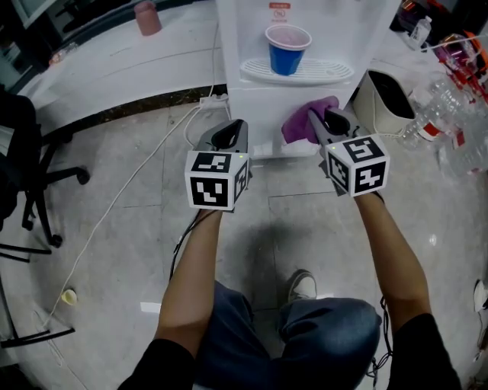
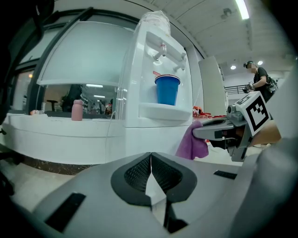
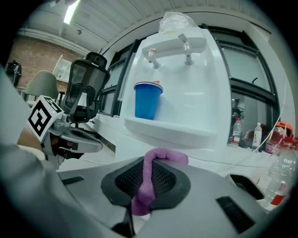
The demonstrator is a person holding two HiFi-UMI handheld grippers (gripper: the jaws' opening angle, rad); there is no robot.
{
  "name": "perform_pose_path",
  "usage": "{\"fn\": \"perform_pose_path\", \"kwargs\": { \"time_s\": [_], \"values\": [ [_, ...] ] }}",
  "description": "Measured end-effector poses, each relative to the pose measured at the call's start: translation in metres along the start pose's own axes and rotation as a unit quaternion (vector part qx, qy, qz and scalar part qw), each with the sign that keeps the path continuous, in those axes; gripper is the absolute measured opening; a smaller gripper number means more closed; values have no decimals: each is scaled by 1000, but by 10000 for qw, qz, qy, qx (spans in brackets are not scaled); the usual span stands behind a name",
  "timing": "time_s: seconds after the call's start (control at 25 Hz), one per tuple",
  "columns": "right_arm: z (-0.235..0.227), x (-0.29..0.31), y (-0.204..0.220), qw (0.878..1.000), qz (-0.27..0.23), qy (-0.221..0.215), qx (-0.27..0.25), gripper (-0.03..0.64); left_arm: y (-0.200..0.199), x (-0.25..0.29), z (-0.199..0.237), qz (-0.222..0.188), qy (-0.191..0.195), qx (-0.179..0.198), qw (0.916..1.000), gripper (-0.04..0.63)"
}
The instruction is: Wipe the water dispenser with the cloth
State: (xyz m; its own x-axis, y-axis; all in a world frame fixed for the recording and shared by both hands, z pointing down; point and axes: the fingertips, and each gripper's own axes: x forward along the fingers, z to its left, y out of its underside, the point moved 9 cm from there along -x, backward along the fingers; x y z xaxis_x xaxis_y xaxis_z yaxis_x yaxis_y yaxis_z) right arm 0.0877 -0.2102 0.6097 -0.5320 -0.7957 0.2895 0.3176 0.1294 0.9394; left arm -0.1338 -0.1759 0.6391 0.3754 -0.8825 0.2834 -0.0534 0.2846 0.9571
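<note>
The white water dispenser stands ahead, a blue cup on its drip tray. My right gripper is shut on a purple cloth, which hangs against the dispenser's lower front just below the tray. In the right gripper view the cloth is pinched between the pads and folds over toward the dispenser. My left gripper is shut with nothing in it, just left of the dispenser's base. The left gripper view shows the cloth hanging from the right gripper, beside the dispenser.
A white cable runs across the tiled floor from a power strip. A black office chair stands at the left. A white bin and plastic bottles sit to the right. A pink bottle stands on the ledge.
</note>
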Motion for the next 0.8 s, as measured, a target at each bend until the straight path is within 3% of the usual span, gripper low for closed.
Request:
{"fn": "perform_pose_path", "kwargs": {
  "time_s": [0.48, 0.8],
  "values": [
    [92, 67, 30, 9955, 79, -928, -196, 32, 19, -17, 5, -179, -114, -182, 9996, 26],
    [125, 111, 69, 9943, 294, -1025, 88, 32, 28, -31, 18, 138, -272, -4, 9995, 26]
  ]
}}
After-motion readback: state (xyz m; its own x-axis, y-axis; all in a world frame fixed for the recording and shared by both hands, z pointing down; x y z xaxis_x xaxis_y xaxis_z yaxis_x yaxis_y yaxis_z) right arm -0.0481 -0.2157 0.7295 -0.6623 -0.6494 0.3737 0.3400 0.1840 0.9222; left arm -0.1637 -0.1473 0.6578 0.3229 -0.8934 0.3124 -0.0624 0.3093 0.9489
